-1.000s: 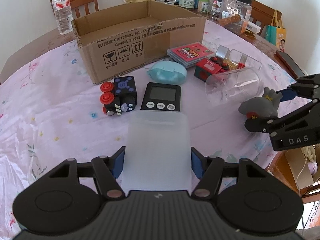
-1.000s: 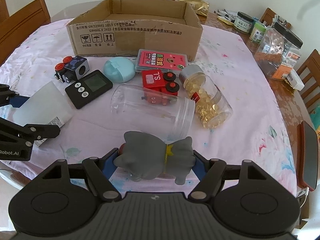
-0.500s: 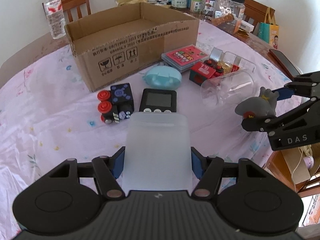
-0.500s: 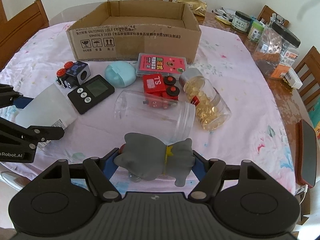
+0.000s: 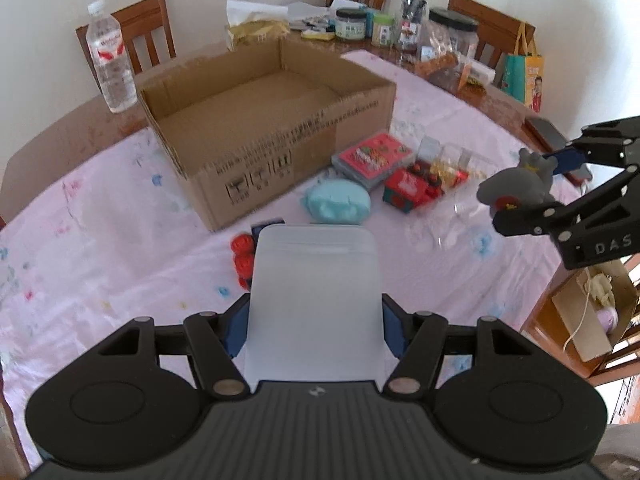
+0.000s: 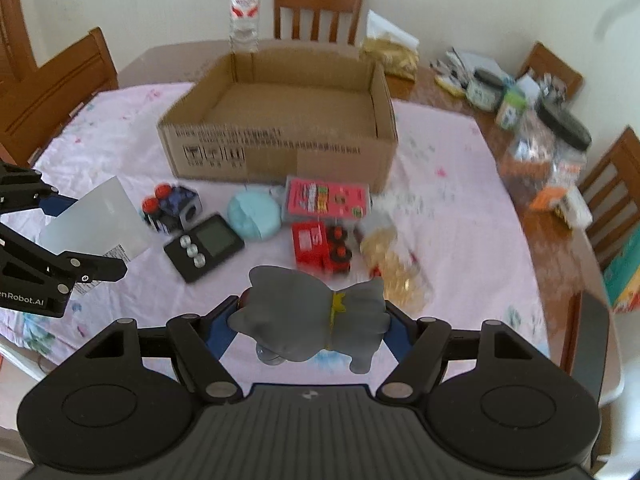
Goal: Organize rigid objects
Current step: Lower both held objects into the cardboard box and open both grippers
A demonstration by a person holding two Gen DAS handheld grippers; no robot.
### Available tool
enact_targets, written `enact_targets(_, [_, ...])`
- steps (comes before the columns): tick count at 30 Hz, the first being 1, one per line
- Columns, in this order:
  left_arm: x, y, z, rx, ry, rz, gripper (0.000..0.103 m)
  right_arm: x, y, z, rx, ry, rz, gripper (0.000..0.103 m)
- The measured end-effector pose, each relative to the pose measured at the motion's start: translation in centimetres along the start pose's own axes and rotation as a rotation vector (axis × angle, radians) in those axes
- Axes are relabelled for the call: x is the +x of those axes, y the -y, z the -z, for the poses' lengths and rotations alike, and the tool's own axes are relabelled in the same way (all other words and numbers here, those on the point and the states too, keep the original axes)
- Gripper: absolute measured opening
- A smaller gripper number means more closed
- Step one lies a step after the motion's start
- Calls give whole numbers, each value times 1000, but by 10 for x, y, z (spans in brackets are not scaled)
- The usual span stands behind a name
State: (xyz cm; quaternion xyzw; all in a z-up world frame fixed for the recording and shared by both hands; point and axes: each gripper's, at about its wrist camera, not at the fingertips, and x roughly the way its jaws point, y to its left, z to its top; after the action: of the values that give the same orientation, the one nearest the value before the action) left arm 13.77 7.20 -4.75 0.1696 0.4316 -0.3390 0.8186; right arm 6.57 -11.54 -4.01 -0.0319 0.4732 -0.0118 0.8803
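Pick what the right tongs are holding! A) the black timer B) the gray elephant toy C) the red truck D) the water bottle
B: the gray elephant toy sits pinched in the right tongs, while the truck, timer and bottle stay on the table.

Both grippers, left (image 5: 315,322) and right (image 6: 308,320), clamped, raised.

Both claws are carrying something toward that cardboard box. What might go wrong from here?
The right gripper pinches the lumpy grey elephant toy, which might twist loose. The left gripper holds a smooth translucent container that may slip. Either could clip the cardboard box wall, or each other.
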Motion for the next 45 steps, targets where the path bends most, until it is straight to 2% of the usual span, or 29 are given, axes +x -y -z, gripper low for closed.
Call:
enact_targets(4, [-6,-7,-22,-35,24,-22,64,2,7,-22,-33,35,-41,77])
enact_targets(13, [7,-19,-88,-97,79,-137,64,20,31,-86,-158,128,-146,77])
enact_targets(19, [34,-35,-135,-135,97,-181,64,36,54,-124,-188,165,-179,77])
enact_targets(27, [84,-65,-180,-171,80,-235,64,54,73,-149,-198,167,-204,77])
enact_targets(31, [104,-80,-190,-208,102,-271,65,59,78,-156,-199,172,-211,77])
enact_targets(33, [111,-86,-192,-236,115,-296,71,61,79,-160,-202,173,-212,77])
enact_targets(35, [115,-90,-192,-252,118,-309,73,64,79,-163,-202,172,-215,78])
enact_targets(37, [113,-91,-188,-269,128,-313,76,66,79,-166,-204,171,-219,77])
enact_targets(39, [107,-90,-184,-273,138,-312,86,71,79,-170,-209,166,-224,77])
enact_targets(45, [80,-84,-169,-258,141,-348,90,89,78,-182,-233,148,-229,77])
